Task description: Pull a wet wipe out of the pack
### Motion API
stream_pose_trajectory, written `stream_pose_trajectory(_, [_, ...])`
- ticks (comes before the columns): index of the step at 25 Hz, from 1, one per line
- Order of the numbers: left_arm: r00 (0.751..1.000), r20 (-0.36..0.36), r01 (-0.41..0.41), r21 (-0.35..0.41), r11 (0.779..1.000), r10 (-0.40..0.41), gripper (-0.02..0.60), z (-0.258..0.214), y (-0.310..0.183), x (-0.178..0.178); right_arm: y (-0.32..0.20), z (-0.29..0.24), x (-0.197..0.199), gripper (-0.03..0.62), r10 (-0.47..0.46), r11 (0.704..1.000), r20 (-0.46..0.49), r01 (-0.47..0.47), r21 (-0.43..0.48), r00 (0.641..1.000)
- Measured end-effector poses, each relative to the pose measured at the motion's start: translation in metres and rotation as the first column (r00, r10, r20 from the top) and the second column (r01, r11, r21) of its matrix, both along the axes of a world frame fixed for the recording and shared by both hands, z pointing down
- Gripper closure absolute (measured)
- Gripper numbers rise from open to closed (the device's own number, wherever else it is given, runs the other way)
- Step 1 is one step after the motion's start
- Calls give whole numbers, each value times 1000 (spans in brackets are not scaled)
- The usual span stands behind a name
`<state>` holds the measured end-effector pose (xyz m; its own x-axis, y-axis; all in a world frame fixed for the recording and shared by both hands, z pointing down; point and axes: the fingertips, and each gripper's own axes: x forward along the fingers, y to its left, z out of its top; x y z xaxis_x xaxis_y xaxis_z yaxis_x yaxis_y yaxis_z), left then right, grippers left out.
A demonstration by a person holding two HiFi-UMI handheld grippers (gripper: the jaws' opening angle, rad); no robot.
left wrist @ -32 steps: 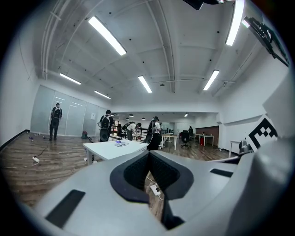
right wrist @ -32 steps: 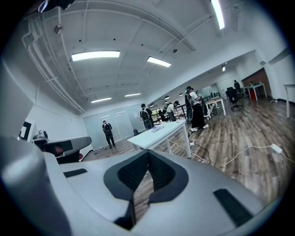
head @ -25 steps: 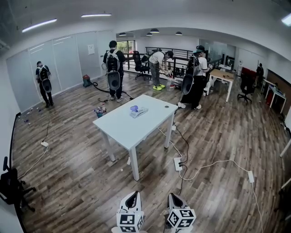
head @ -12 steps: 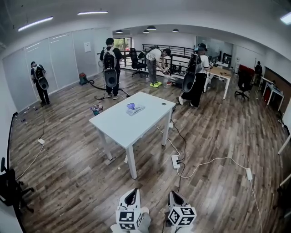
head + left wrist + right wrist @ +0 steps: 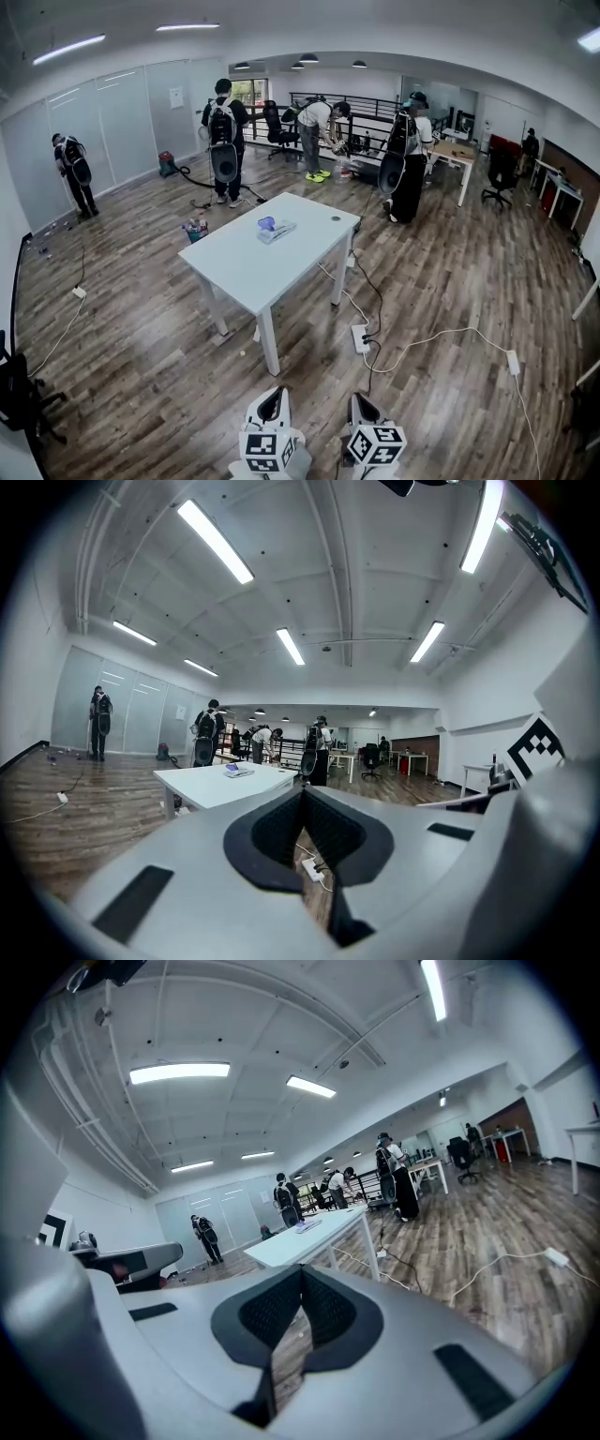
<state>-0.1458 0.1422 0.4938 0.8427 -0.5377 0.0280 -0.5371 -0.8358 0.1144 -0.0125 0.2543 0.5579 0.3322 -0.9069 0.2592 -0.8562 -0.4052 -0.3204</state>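
The wet wipe pack [image 5: 280, 231] lies flat on the white table [image 5: 234, 267] in the middle of the room, with a small purple item [image 5: 266, 223] beside it. It also shows far off in the left gripper view as a pack [image 5: 238, 772], and on the tabletop in the right gripper view as a pack [image 5: 307, 1225]. My left gripper [image 5: 273, 399] and right gripper [image 5: 361, 402] sit side by side at the bottom edge, well short of the table. The left gripper [image 5: 303, 791] has its pads together on nothing. So does the right gripper [image 5: 302, 1269].
A power strip [image 5: 361, 337] and white cables [image 5: 441, 334] lie on the wood floor between me and the table. Several people with backpacks stand beyond the table. A black office chair [image 5: 19, 394] is at the left edge. A small bucket [image 5: 195, 228] stands left of the table.
The table has drifted slightly left and looks a little nearer in the head view. Both grippers stay at the bottom edge with jaws together. The person at the far left wall has shifted left.
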Motion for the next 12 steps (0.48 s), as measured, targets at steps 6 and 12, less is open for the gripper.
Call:
stream_pose_trajectory(6, [1000,4,3,0,1000,-3,574,0,-23,14,-18,-2,12,585,4,1000,-2,-4,-4,1000])
stream_pose_trajectory(12, [1000,2,11,-7,1000,-11,574,-1,-40,29,-37,0,26,585,4,1000,-12,-4,-28,1000])
